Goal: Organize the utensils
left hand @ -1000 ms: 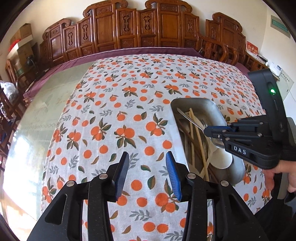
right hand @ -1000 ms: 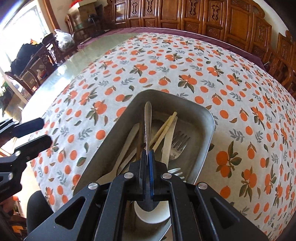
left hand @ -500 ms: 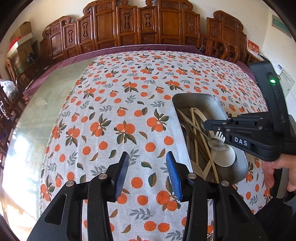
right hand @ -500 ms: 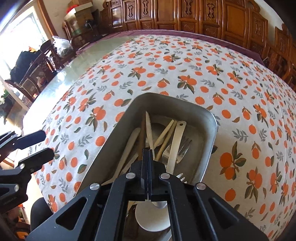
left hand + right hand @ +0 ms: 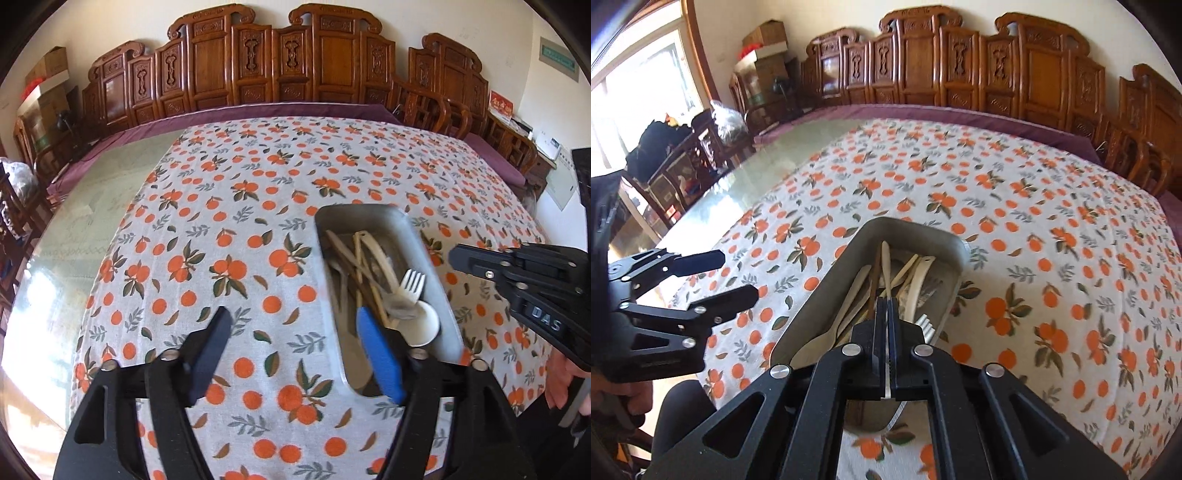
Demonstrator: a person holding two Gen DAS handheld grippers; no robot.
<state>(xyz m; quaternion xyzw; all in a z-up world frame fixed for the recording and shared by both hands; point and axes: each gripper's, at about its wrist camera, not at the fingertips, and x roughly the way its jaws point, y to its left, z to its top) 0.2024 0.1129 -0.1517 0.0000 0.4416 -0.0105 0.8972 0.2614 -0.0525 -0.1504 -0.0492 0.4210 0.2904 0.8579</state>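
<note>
A grey metal tray (image 5: 369,207) (image 5: 912,223) stands on the orange-print cloth and holds several utensils. Among them are wooden chopsticks (image 5: 360,258), a white plastic fork (image 5: 412,282), a white spoon (image 5: 426,326) and a metal spoon (image 5: 400,306). The metal spoon's thin handle (image 5: 884,258) points to the tray's far end. My left gripper (image 5: 291,310) (image 5: 738,273) hovers over the cloth just left of the tray, its jaws opening wide with nothing between them. My right gripper (image 5: 886,301) (image 5: 452,254) is shut, raised to the right of the tray, and I see nothing held in it.
The cloth (image 5: 240,206) covers the right part of a glass-topped table (image 5: 85,229), whose bare glass runs along the left. Carved wooden chairs (image 5: 280,66) line the far edge. A person's hand (image 5: 561,380) grips the right tool. Boxes (image 5: 44,77) are stacked at the far left.
The left jaws have spread much wider. The right gripper has lifted up and back, away from the tray. The metal spoon it pinched now lies among the other utensils.
</note>
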